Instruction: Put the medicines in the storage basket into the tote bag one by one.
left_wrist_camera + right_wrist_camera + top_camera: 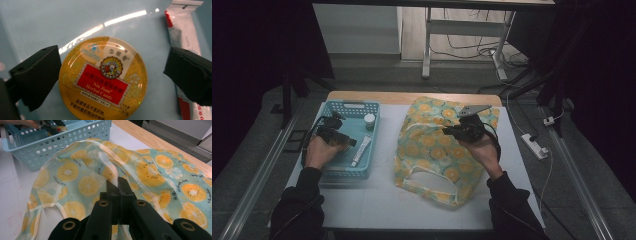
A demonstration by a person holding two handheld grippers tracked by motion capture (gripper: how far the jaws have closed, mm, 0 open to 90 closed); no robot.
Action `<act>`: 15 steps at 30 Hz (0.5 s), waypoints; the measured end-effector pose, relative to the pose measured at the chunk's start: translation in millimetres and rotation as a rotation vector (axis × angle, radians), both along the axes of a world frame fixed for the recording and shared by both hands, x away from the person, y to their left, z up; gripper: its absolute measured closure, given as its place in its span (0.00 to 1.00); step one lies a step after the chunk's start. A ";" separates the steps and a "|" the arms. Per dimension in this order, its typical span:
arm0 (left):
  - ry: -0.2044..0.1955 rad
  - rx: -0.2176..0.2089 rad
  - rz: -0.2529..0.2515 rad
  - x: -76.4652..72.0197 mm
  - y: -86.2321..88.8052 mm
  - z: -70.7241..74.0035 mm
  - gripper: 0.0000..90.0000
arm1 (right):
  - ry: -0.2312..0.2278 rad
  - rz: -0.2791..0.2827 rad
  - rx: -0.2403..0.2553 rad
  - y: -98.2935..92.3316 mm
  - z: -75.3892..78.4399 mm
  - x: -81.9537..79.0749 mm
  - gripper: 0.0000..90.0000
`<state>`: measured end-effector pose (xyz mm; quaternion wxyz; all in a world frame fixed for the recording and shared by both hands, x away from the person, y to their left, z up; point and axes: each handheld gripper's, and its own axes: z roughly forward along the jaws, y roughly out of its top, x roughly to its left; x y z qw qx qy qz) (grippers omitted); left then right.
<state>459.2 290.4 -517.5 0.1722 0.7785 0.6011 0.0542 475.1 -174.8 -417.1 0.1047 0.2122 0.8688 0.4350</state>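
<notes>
A round yellow candy tin with a red label lies on the floor of a light blue basket. My left gripper hangs over it, open, with one jaw on each side; the right jaw stands clear of the tin. In the high view the left gripper reaches into the basket at the table's left. A fabric bag printed with orange slices lies at mid table. My right gripper is shut on a pale hem of the bag near its mouth, and it shows over the bag in the high view.
A white and red tube lies beside the tin, partly under the right jaw, and appears in the basket in the high view. A small white jar stands at the basket's far end. A power strip lies off the table's right edge.
</notes>
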 end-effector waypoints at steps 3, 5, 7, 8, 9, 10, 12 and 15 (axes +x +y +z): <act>0.010 0.034 0.012 -0.4 -1.5 -0.9 0.12 | 0.000 0.000 -0.001 -0.1 0.0 -0.2 0.99; 0.018 0.038 0.014 -0.9 -1.5 -1.0 0.18 | 0.000 0.000 -0.002 -0.3 -0.2 -0.2 0.99; 0.022 0.030 0.019 -1.0 -1.2 -0.8 0.22 | 0.001 -0.002 -0.002 -0.6 -0.4 0.0 0.99; 0.023 0.031 0.022 -1.0 -1.4 -0.4 0.22 | 0.000 -0.003 -0.002 -0.8 -0.4 0.1 0.99; 0.023 0.033 0.023 -1.0 -1.7 -0.3 0.22 | 0.001 -0.003 -0.002 -1.2 -0.4 0.2 0.99; 0.024 0.034 0.024 -1.0 -1.9 -0.1 0.22 | 0.002 -0.004 -0.002 -1.4 -0.4 0.1 0.99; 0.025 0.036 0.028 -1.0 -2.4 0.5 0.22 | 0.000 -0.005 -0.001 -1.7 -0.5 0.3 0.99; 0.013 0.027 0.029 -1.5 -2.3 2.6 0.23 | 0.000 -0.006 -0.001 -2.0 -0.3 0.1 0.99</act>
